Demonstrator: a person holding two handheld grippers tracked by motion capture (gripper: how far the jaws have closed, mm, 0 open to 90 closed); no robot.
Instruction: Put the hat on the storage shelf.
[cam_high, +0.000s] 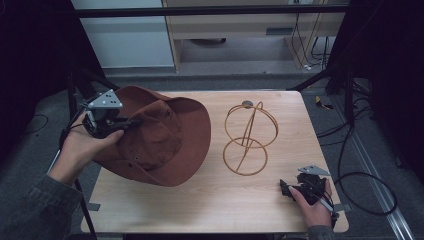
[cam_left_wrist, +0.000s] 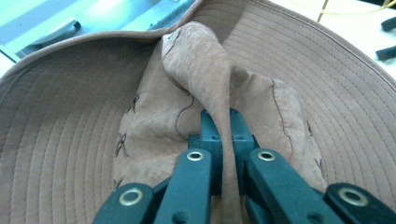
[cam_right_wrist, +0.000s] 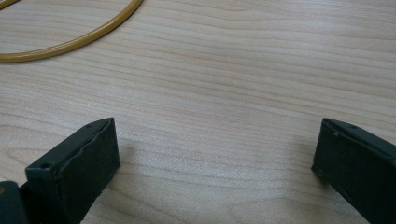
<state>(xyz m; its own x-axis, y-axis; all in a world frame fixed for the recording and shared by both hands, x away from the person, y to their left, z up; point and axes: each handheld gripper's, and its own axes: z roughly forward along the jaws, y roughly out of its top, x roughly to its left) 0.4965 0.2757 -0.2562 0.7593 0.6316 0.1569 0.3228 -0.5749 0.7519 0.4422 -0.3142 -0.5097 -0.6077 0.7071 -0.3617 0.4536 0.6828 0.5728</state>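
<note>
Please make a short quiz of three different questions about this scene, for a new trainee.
1. True or false: the left claw is shut on a fold of the brown hat.
2. What stands right of the hat? A) wire stand B) a bowl C) a book
3. Is the right claw open or shut?

Key: 1 true; 2 A; 3 open, with bare table between its jaws.

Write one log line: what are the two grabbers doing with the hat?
left gripper: shut on brown hat crown fold | right gripper: open, nothing between jaws, over table | wire hat stand: bare
</note>
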